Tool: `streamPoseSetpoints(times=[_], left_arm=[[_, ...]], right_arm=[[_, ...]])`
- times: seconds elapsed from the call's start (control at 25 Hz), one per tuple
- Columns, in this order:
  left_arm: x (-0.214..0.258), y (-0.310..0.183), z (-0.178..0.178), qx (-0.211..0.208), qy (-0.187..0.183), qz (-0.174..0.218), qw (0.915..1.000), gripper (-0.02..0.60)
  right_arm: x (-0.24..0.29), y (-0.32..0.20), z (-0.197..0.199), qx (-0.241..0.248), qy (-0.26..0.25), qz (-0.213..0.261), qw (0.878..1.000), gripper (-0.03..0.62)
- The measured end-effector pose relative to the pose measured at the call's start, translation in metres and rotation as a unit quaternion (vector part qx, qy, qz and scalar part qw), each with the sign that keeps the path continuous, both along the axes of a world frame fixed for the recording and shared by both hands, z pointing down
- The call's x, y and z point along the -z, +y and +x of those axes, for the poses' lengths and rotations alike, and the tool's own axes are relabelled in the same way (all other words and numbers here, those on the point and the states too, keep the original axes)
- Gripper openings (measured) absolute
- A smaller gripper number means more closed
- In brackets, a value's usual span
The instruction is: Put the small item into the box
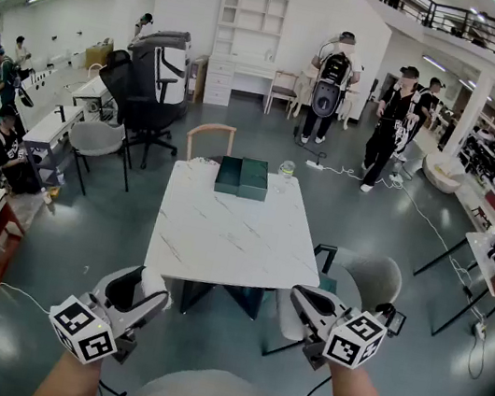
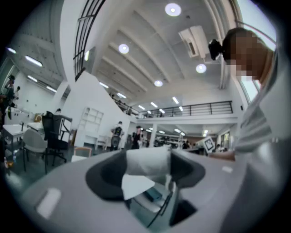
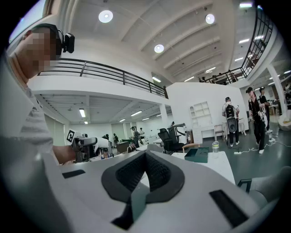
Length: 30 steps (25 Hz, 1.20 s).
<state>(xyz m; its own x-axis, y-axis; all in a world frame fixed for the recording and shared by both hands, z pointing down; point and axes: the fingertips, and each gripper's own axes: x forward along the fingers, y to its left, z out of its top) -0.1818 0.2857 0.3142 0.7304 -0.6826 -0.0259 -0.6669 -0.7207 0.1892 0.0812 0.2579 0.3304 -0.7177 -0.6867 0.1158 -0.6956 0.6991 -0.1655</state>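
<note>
The left claw hangs level just off the near edge of the counter. Its jaws are set wide and grip the small item — a white, crumpled-looking piece that fills the gap between the dark pads. The right claw is also off the counter's near edge, by the right corner, with its jaws closed together on nothing. The green box lies open at the counter's far edge — a clear glass stands just beside it.

Box on table at far edge, jar beside it
</note>
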Motion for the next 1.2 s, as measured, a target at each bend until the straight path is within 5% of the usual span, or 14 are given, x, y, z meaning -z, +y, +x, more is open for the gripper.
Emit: streamPoseSetpoints(times=[1.2], left_arm=[[0.001, -0.015, 0.032, -0.008, -0.01, -0.001, 0.9999, 0.287]], right_arm=[[-0.002, -0.016, 0.024, 0.003, -0.008, 0.0, 1.0, 0.008]])
